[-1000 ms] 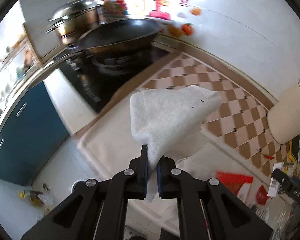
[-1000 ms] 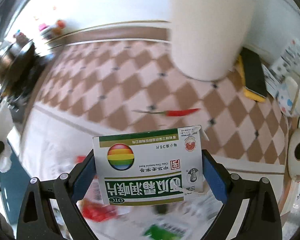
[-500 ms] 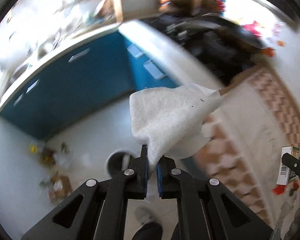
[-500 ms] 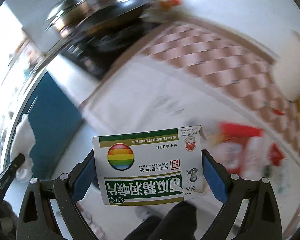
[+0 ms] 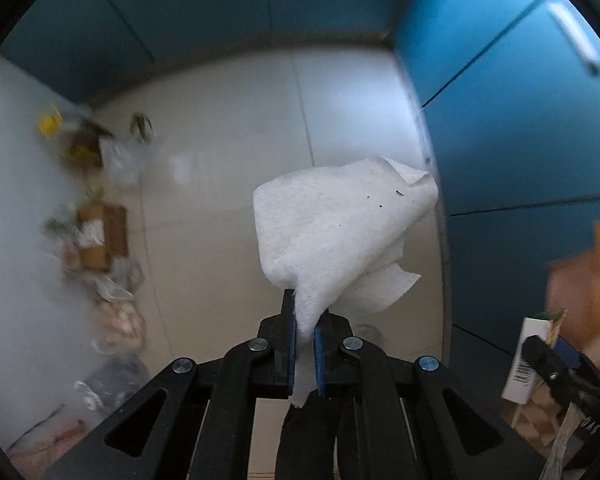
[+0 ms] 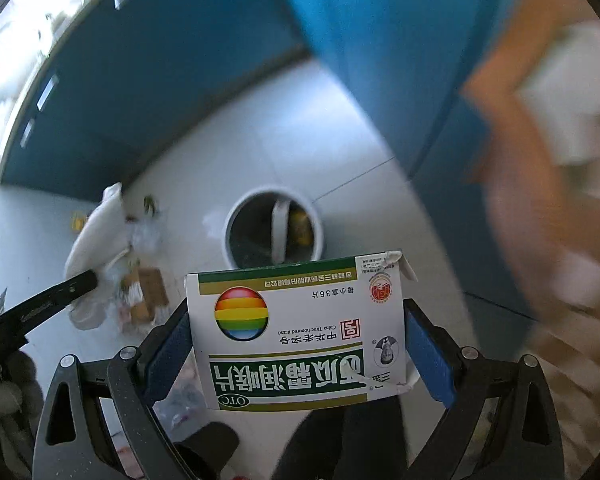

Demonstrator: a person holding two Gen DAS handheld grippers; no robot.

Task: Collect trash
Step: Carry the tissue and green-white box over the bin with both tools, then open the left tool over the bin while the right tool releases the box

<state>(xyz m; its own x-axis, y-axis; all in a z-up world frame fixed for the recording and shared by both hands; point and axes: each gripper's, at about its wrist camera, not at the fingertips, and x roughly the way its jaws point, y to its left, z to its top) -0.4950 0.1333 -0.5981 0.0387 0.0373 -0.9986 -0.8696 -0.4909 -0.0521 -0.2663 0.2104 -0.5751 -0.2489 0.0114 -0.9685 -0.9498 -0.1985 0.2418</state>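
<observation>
My left gripper (image 5: 305,334) is shut on a crumpled white paper towel (image 5: 340,236) and holds it above the pale tiled floor. My right gripper (image 6: 298,344) is shut on a white and green medicine box (image 6: 298,332) with a rainbow ball on it. A round white trash bin (image 6: 274,230) stands on the floor just beyond the box in the right wrist view, with items inside. The towel and left gripper also show at the left of the right wrist view (image 6: 96,236). The box shows at the lower right of the left wrist view (image 5: 534,356).
Blue cabinet fronts (image 5: 520,128) line the right and far side. Loose litter and a small cardboard box (image 5: 100,240) lie on the floor at the left. A person's dark shoe (image 6: 208,444) is below the grippers. The counter edge (image 6: 540,160) is blurred at the right.
Both grippers have swung away from the counter and stove down toward the floor, each keeping its load. The trash bin has come into the right wrist view.
</observation>
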